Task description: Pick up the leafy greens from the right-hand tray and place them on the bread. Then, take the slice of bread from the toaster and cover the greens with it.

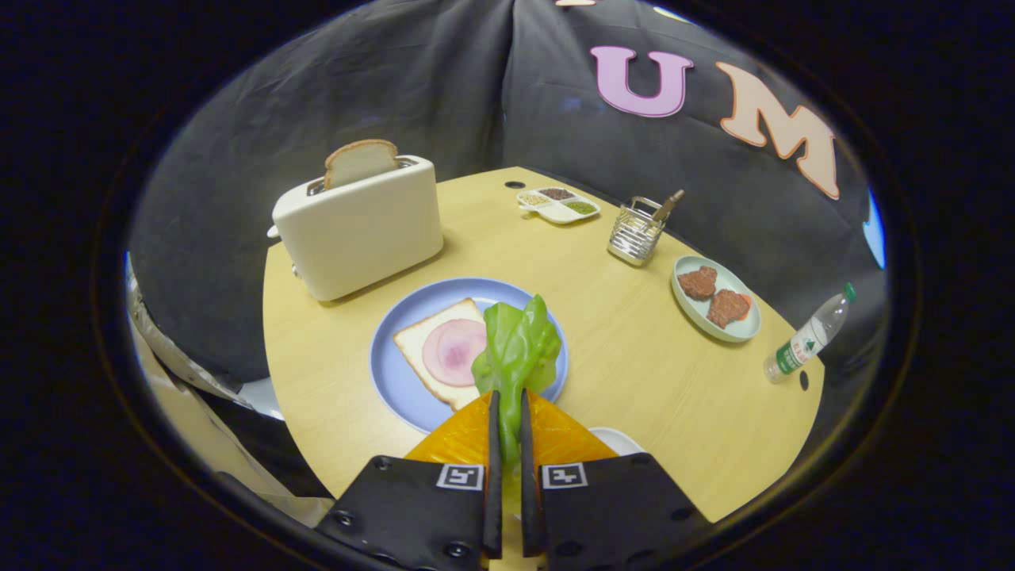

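My gripper (507, 394) is shut on the leafy greens (517, 349), which stick up from between the two orange fingers. The greens hang above the near right part of the blue plate (396, 388). On that plate lies a slice of bread (412, 349) with a round pink ham slice (453, 351) on top, just ahead and left of my fingers. Beyond the plate stands a cream toaster (361, 226) with a second bread slice (359, 161) poking out of its slot. A white tray's rim (622, 438) peeks out just right of my fingers.
A pale green plate (741, 329) with two brown patties sits to the right. A wire utensil holder (637, 230) and a divided dish of seasonings (559, 205) stand at the far side. A plastic bottle (807, 337) lies at the table's right edge.
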Demonstrator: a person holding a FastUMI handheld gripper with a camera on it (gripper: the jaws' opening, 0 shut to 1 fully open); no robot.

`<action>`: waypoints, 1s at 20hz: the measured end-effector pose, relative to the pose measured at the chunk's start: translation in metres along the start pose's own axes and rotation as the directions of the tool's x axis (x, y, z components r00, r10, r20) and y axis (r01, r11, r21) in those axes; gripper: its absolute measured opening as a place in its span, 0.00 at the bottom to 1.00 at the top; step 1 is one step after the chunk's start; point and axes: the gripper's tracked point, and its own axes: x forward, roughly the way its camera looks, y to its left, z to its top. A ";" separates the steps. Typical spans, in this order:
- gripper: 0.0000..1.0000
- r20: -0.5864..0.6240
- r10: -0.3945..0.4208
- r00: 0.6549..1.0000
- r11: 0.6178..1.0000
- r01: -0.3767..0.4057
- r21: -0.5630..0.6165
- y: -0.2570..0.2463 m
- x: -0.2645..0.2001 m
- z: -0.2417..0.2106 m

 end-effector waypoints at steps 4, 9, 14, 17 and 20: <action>0.13 0.003 0.012 1.000 1.000 -0.012 -0.009 0.016 0.012 0.014; 0.13 -0.003 0.045 0.999 0.999 -0.045 -0.027 0.040 0.031 0.028; 0.13 -0.023 0.081 0.996 0.996 -0.082 -0.045 0.062 0.049 0.032; 0.16 -0.039 0.096 0.995 0.993 -0.098 -0.059 0.072 0.061 0.031; 0.21 -0.059 0.108 0.992 0.992 -0.111 -0.059 0.079 0.072 0.029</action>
